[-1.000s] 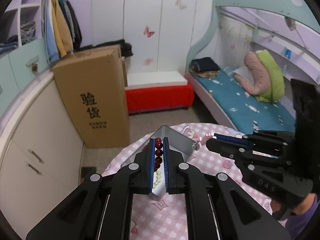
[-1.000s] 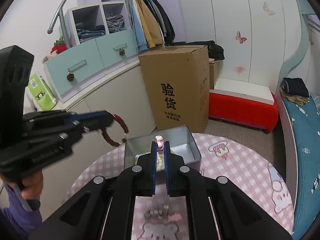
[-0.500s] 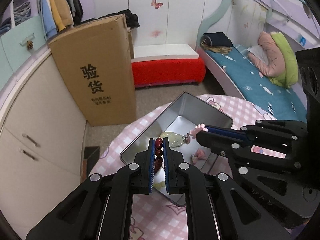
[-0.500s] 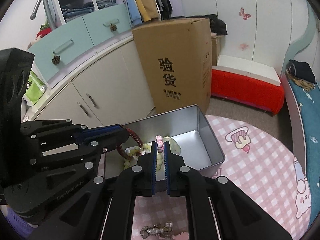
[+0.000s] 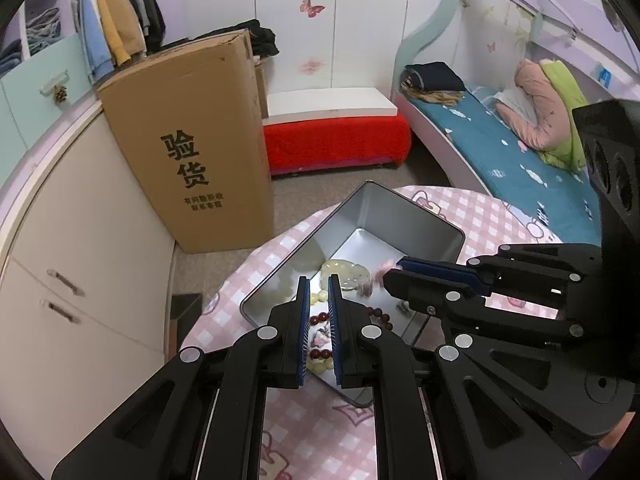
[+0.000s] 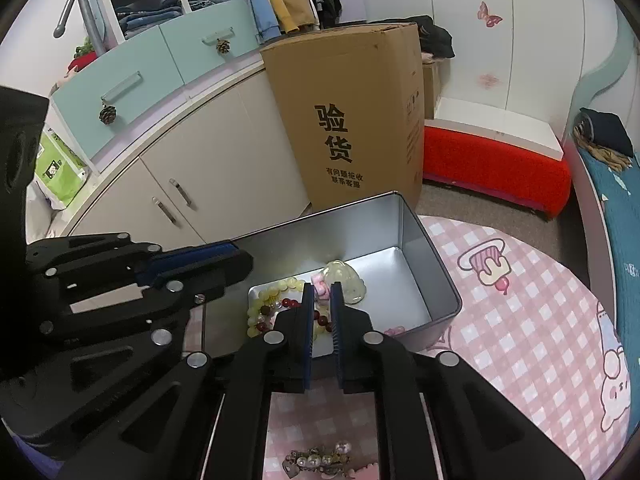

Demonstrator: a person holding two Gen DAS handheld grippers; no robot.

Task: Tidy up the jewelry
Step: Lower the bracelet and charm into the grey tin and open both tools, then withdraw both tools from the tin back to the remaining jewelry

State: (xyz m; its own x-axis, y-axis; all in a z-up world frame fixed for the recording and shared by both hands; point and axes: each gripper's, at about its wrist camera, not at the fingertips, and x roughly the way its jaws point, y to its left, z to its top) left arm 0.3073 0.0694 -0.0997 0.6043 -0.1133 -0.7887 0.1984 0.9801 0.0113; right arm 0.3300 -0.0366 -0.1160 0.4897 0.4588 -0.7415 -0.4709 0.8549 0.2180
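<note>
While both hover over the metal tin point(image 6: 424, 236) | we see left hand-held gripper point(image 5: 319, 280) slightly parted, empty, red bead bracelet point(image 5: 320, 354) below | right hand-held gripper point(image 6: 321, 286) pinches pink charm point(image 6: 320, 289).

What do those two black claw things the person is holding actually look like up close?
Both the left gripper and the right gripper are matte black plastic linkages with triangular cut-outs and round silver rivets. Each of the fingers carries a blue ribbed pad inside. The person's sleeve looks purple.
</note>
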